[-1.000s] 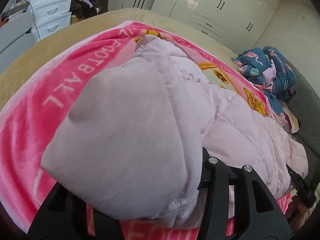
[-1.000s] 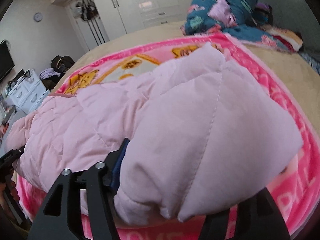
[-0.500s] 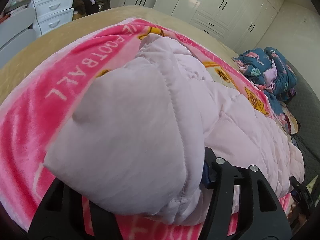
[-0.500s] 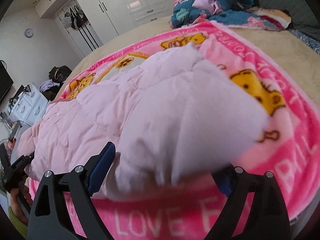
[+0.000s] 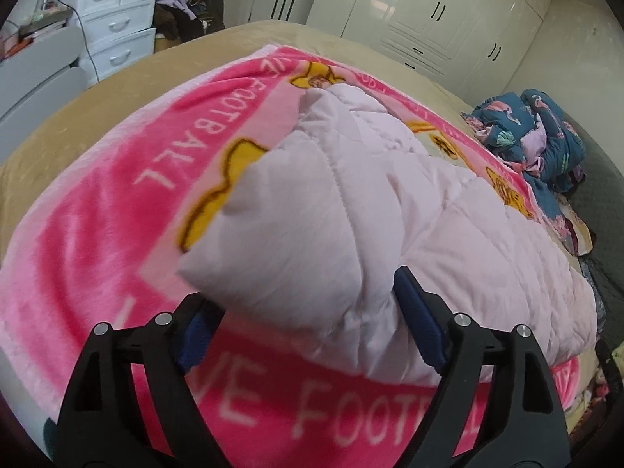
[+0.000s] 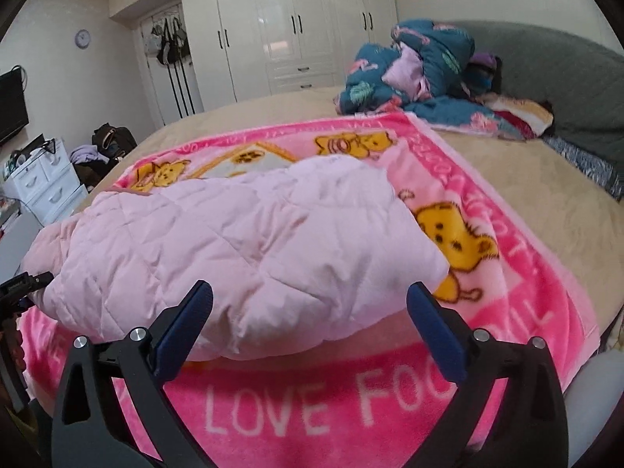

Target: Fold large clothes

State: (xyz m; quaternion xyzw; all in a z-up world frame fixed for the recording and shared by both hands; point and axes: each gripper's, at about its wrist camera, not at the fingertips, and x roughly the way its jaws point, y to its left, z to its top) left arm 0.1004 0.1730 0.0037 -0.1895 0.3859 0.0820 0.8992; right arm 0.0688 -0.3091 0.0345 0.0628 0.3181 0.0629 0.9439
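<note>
My left gripper [image 5: 304, 312] is opening; a puffy corner of the pale pink quilted jacket [image 5: 351, 210] bulges between its blue-padded fingers [image 5: 419, 321], and I cannot tell whether the pads press on it. My right gripper [image 6: 310, 321] is also opening, its jaws wide apart, and the jacket's edge lies just beyond the tips, untouched. The jacket lies across the bright pink fleece blanket with yellow bears [image 6: 460, 241] on the beige bed [image 6: 546, 179]. Only the right view shows my other gripper at the jacket's far end, the grey headboard [image 6: 553, 74] and the round wall clock [image 6: 82, 38]. Both views show the crumpled teal patterned bedding [image 5: 542, 132], the white drawer unit [image 5: 117, 35] and the white wardrobe doors [image 6: 296, 27].
</note>
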